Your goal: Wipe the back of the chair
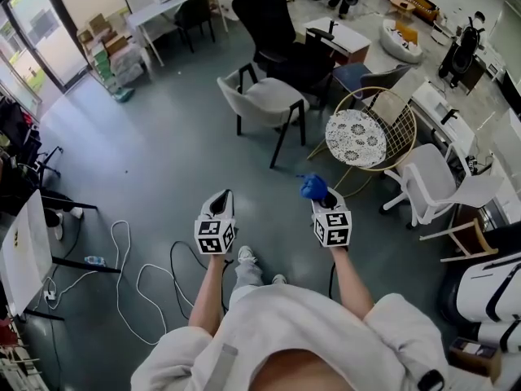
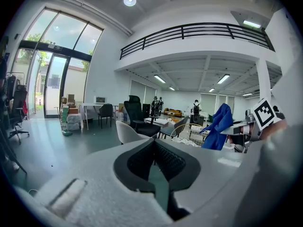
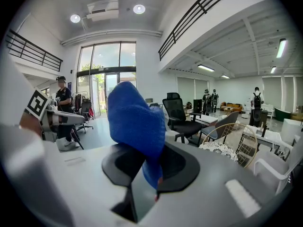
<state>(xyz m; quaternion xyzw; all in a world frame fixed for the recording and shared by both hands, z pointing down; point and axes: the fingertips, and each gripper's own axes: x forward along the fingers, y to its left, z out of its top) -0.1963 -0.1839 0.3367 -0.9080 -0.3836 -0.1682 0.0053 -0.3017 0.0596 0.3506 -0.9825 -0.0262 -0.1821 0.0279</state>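
My right gripper [image 1: 315,192] is shut on a blue cloth [image 1: 312,186], which bunches up out of its jaws in the right gripper view [image 3: 135,122]. My left gripper [image 1: 221,197] is held beside it with its jaws together and nothing between them. Both are at waist height over the grey floor. Ahead stand a light grey chair [image 1: 264,96], a black office chair [image 1: 273,23] behind it, and a gold wire chair [image 1: 383,141] with a patterned cushion to the right. Neither gripper touches any chair. The left gripper view also shows the blue cloth [image 2: 218,126] at its right.
A white armchair [image 1: 435,182] stands at the right. White and black cables [image 1: 130,275] loop on the floor at the left, next to a desk [image 1: 24,251]. A white table [image 1: 171,6] with a dark chair is at the back, by glass doors [image 1: 32,23].
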